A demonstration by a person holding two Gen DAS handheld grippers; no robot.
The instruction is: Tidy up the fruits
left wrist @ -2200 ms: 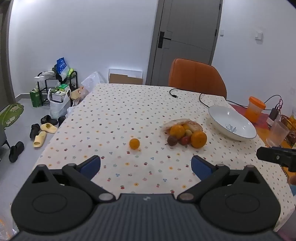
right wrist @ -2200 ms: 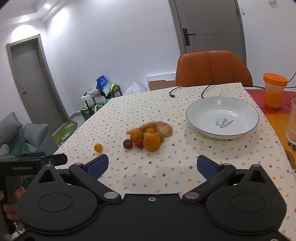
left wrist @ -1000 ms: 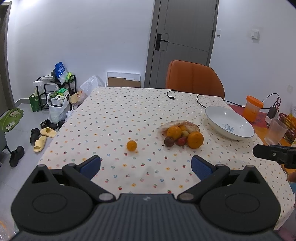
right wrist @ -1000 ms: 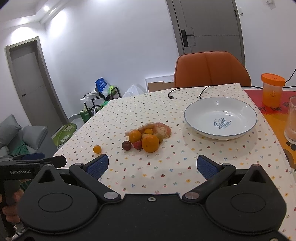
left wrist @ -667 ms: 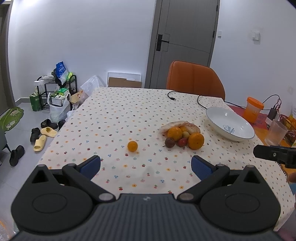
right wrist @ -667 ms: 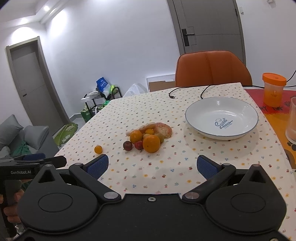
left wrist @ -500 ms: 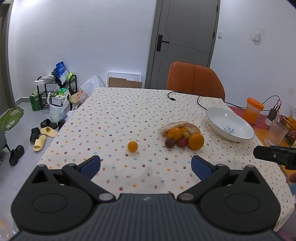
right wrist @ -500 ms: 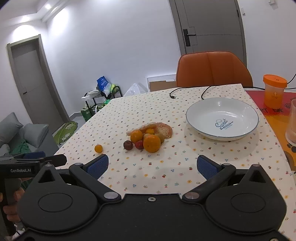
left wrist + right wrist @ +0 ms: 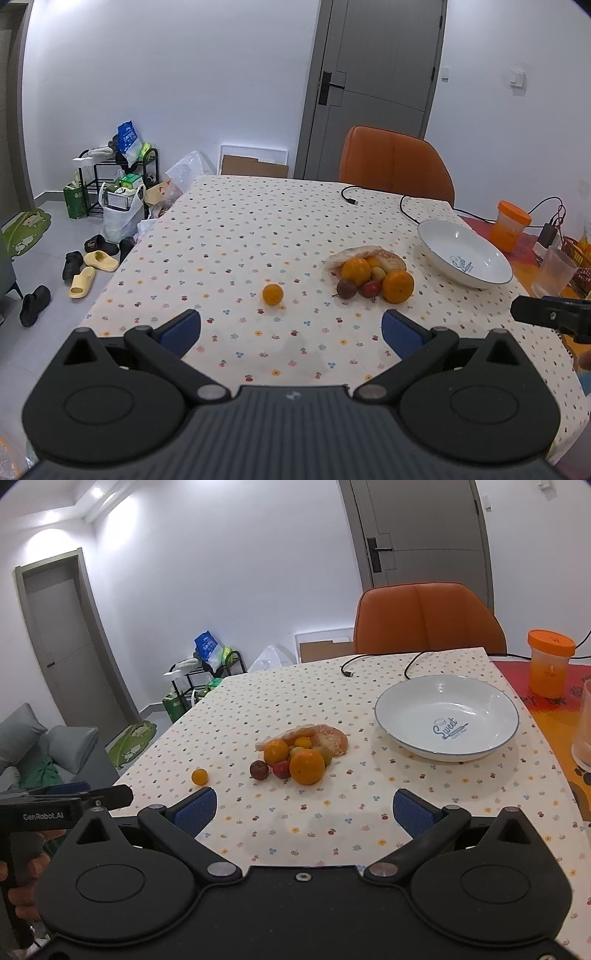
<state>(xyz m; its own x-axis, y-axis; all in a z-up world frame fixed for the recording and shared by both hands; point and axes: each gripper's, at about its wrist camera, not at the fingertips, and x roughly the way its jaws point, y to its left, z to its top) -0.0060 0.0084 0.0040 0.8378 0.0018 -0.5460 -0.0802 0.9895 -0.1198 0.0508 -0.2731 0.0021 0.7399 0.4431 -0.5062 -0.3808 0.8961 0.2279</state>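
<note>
From the left wrist view, the left gripper [image 9: 291,328] is hanging above the near edge of the flower-dotted tablecloth [image 9: 236,236], its blue-padded fingers [image 9: 181,326] spread wide and gripping nothing. A small lone orange [image 9: 273,294] is lying ahead of it, apart from the heap of mixed fruit [image 9: 373,275].

From the right wrist view, the right gripper [image 9: 304,809] is likewise gaping wide and empty, touching nothing. The fruit heap is sitting left of the blue-rimmed white bowl [image 9: 480,753].

Bare tablecloth [image 9: 303,823] lies open before the fruit pile [image 9: 295,755] — bowl [image 9: 447,720] stands just right.
</note>
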